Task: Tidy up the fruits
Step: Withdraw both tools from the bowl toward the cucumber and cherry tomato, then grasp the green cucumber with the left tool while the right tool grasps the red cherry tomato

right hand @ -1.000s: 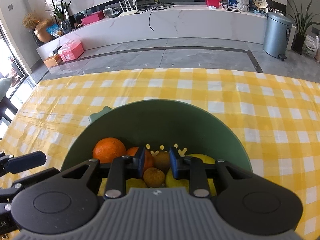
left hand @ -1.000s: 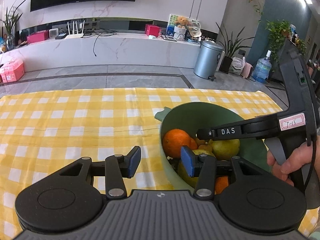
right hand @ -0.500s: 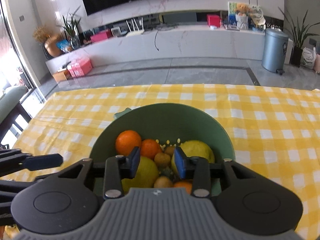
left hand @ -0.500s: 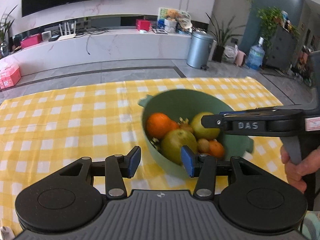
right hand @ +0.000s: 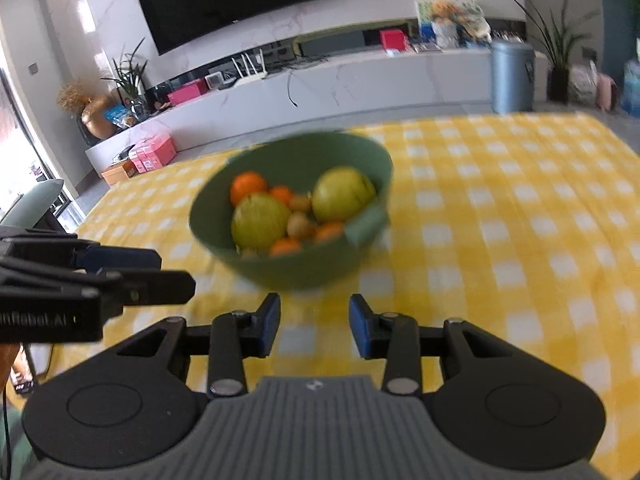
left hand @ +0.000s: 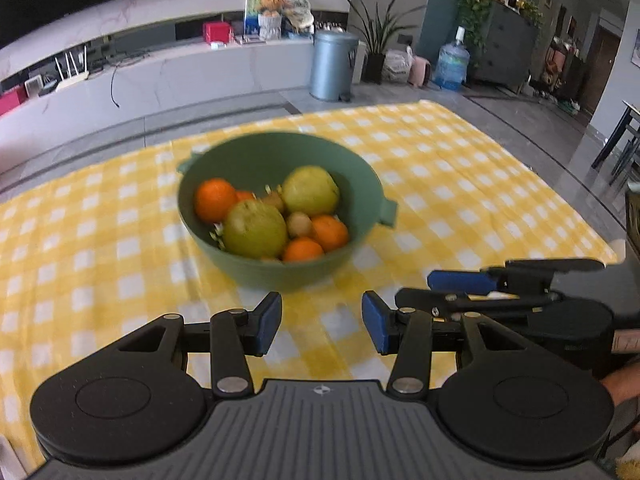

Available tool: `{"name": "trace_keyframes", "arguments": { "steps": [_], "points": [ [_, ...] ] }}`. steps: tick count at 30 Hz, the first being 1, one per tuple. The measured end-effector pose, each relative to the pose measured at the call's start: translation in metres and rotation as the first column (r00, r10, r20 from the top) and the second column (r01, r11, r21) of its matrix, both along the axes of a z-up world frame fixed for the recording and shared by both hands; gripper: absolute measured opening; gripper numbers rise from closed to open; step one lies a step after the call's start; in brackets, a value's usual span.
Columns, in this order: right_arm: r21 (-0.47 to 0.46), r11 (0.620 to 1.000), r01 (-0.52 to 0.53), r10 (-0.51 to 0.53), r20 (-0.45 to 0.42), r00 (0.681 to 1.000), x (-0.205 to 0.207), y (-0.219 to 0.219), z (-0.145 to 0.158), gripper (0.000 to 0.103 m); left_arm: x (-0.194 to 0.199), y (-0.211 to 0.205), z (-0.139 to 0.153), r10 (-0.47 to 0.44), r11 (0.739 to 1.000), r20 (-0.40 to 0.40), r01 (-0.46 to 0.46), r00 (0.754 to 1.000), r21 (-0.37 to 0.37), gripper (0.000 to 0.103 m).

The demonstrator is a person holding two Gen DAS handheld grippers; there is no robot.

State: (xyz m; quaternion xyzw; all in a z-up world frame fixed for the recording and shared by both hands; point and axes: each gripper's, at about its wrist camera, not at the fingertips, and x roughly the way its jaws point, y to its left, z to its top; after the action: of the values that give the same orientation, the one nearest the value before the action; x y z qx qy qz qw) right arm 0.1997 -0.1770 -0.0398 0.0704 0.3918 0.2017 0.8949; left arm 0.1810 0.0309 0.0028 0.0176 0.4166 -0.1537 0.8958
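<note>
Your round green bowl [left hand: 280,268] sits mid-surface on the yellow-and-white checked cloth [left hand: 460,184], holding two large yellow-green pears [left hand: 256,228], smooth oranges [left hand: 215,199] and small brownish fruits [left hand: 299,224]. Your left gripper [left hand: 322,322] and right gripper [right hand: 314,324] hang near it, short of the bowl, blue-padded jaws apart, gripping nothing

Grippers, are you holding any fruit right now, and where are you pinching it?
No. The left gripper and right gripper are both open and empty. All the fruit sits in the green bowl on the checked cloth.
</note>
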Motion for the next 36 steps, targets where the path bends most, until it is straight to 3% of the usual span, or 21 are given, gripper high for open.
{"name": "trace_keyframes", "arguments": {
  "steps": [9, 12, 22, 30, 36],
  "points": [
    [-0.013, 0.999, -0.049, 0.048, -0.06, 0.997, -0.05, -0.003, -0.024, 0.035, -0.028, -0.014, -0.015, 0.018, 1.0, -0.108, -0.016, 0.994, 0.021, 0.055],
    [0.0, 0.997, -0.078, 0.078, -0.079, 0.994, -0.06, -0.004, -0.03, 0.035, -0.036, -0.012, -0.019, 0.042, 0.999, -0.149, -0.043, 0.988, -0.003, 0.055],
    [0.018, 0.982, -0.188, 0.189, -0.097, 0.977, -0.073, 0.01, -0.038, 0.035, -0.049, -0.007, -0.024, 0.141, 0.986, -0.264, -0.16, 0.954, -0.052, 0.055],
    [0.068, 0.976, -0.208, 0.215, -0.109, 0.971, -0.073, 0.006, -0.038, 0.035, -0.054, 0.006, -0.034, 0.235, 0.954, -0.342, -0.283, 0.91, -0.098, 0.055],
    [0.1, 0.971, -0.216, 0.23, -0.151, 0.961, -0.069, 0.009, -0.044, 0.035, -0.058, 0.01, -0.041, 0.279, 0.943, -0.374, -0.326, 0.885, -0.068, 0.055]
  ]
}}
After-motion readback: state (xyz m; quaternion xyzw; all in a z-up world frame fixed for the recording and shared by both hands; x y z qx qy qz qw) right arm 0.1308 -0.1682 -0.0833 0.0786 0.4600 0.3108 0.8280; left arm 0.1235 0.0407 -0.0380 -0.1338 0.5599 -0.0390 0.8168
